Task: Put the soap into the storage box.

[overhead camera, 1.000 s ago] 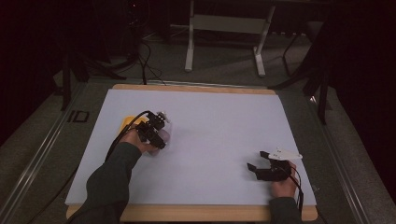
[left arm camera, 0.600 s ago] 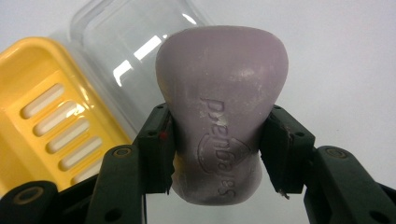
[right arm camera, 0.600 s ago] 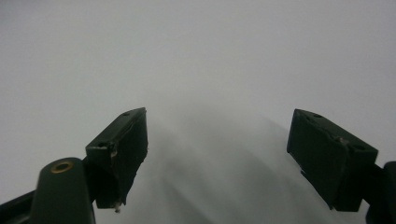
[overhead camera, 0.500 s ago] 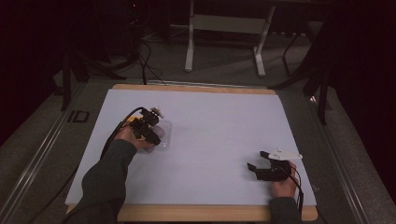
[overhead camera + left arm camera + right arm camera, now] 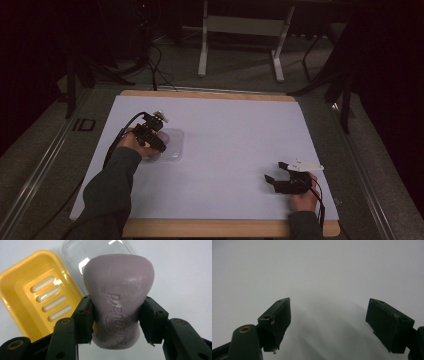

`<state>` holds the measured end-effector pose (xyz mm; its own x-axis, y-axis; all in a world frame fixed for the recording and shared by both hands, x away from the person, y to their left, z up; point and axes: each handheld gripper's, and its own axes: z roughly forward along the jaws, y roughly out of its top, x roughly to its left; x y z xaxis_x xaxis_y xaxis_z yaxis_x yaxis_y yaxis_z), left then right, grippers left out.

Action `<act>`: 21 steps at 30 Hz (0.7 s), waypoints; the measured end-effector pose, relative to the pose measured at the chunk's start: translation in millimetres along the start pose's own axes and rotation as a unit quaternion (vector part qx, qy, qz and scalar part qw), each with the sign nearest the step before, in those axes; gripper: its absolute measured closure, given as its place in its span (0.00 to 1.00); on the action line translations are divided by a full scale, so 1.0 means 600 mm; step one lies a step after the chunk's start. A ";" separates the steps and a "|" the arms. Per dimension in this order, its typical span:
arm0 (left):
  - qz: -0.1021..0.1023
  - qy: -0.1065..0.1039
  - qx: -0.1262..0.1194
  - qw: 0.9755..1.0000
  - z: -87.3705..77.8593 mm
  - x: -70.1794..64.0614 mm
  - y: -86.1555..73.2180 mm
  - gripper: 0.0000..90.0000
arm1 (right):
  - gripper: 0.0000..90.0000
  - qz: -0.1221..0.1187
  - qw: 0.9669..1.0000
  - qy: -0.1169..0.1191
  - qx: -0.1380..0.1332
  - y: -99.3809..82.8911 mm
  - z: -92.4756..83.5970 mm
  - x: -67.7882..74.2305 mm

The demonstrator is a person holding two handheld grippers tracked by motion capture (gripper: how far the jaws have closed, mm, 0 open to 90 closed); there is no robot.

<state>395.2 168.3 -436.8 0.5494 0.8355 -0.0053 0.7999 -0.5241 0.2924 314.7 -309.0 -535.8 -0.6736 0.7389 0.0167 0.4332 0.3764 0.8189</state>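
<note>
Resting idle at the near right of the white table (image 5: 240, 130), right gripper (image 5: 328, 323), jaws wide apart on nothing. Farther left, clamping a purple soap bar (image 5: 118, 307) in the left gripper (image 5: 116, 321), lifted clear; hovering over the clear lid (image 5: 172, 145), yellow soap dish (image 5: 32, 295) just beside. Picking up done; setting down seemingly pending.

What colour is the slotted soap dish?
Yellow soap dish; the left gripper view shows it best.

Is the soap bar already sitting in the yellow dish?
No, the purple soap bar is clamped between the left gripper jaws, while the yellow soap dish beside it holds nothing.
</note>
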 end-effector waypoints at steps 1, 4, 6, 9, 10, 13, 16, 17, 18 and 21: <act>-0.002 0.002 -0.001 1.000 0.000 0.001 0.000 0.56 | 0.22 0.000 1.000 0.000 0.000 0.000 0.000 0.000; -0.005 0.007 0.002 1.000 -0.001 0.006 0.000 0.56 | 0.22 0.000 1.000 0.000 0.000 0.000 0.000 0.000; -0.009 0.009 0.001 1.000 -0.002 0.010 0.000 0.56 | 0.22 0.000 1.000 0.000 0.000 0.000 0.000 0.000; -0.014 0.011 0.001 1.000 -0.005 0.014 0.001 0.56 | 0.22 0.000 1.000 0.000 0.000 0.000 0.000 0.000; -0.016 0.011 0.000 1.000 -0.005 0.015 0.002 0.56 | 0.22 0.000 1.000 0.000 0.000 0.000 0.000 0.000; -0.020 0.014 0.000 1.000 -0.007 0.020 0.003 0.56 | 0.22 0.000 1.000 0.000 0.000 0.000 0.000 0.000; -0.025 0.015 0.001 1.000 -0.009 0.023 0.003 0.56 | 0.22 0.000 1.000 0.000 0.000 0.000 0.000 0.000; -0.026 0.015 0.000 1.000 -0.009 0.024 0.003 0.56 | 0.22 0.000 1.000 0.000 0.000 0.000 0.000 0.000; -0.026 0.015 0.001 1.000 -0.009 0.025 0.003 0.56 | 0.22 0.000 1.000 0.000 0.000 0.000 0.000 0.000; -0.030 0.016 -0.001 0.999 -0.009 0.029 0.003 0.56 | 0.22 0.000 1.000 0.001 0.001 0.000 0.000 0.000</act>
<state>405.0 182.8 -431.4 0.4917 0.8707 0.0083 0.8312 -0.4721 0.2935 314.7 -308.8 -535.9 -0.6744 0.7382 0.0169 0.4336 0.3773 0.8183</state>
